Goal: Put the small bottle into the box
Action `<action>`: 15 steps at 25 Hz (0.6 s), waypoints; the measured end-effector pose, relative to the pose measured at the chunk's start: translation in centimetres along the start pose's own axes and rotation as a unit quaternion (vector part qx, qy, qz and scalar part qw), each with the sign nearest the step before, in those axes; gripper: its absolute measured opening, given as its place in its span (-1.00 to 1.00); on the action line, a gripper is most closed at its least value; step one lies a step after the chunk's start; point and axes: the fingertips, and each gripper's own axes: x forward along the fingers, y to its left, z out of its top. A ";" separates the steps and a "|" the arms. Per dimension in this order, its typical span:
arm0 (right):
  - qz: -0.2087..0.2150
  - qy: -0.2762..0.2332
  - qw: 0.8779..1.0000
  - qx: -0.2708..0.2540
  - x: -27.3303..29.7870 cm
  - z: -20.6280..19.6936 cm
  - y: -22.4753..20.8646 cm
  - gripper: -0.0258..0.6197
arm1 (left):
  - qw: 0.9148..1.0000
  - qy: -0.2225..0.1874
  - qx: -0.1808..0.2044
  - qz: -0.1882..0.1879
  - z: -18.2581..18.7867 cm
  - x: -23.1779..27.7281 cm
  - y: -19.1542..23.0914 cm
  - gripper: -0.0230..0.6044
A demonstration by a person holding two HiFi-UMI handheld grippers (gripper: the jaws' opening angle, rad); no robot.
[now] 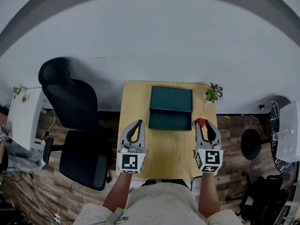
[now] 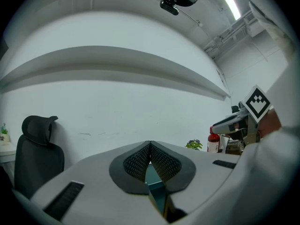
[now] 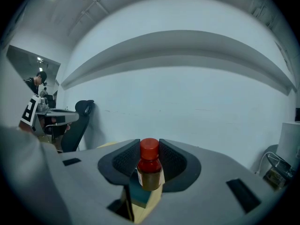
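Right hand-held gripper (image 3: pixel 150 149) is clamped on the small bottle (image 3: pixel 150 168), which has a red cap and dark contents. The bottle is upright over the table (image 1: pixel 164 156), just beside the near right corner of the teal box (image 1: pixel 171 108); its label print is too small to read. Left hand-held gripper (image 2: pixel 150 146) has its jaws closed together, empty, near the box's left corner. A potted plant (image 1: pixel 213 93) sits at the table's far right corner, and a black office chair (image 1: pixel 75 125) stands left of the table.

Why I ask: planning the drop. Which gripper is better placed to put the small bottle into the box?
Right. The right gripper clamps the red-capped small bottle beside the teal box; the left gripper is shut and empty.
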 end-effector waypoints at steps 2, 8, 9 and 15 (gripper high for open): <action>0.008 0.002 1.000 0.001 0.5 -0.2 0.2 -0.49 | 1.000 0.000 0.001 0.006 0.0 0.0 0.2 -0.90; 0.039 0.008 0.999 -0.001 2.2 -0.5 1.7 -0.49 | 0.999 0.022 -0.005 0.030 -0.8 -0.6 1.2 -0.90; 0.045 0.010 0.999 -0.002 2.5 -0.6 2.0 -0.49 | 0.999 0.016 -0.004 0.036 -0.7 -0.6 1.4 -0.90; 0.087 0.017 0.996 -0.006 4.6 -0.9 4.3 -0.49 | 0.997 0.018 -0.003 0.071 -1.1 -1.7 3.2 -0.90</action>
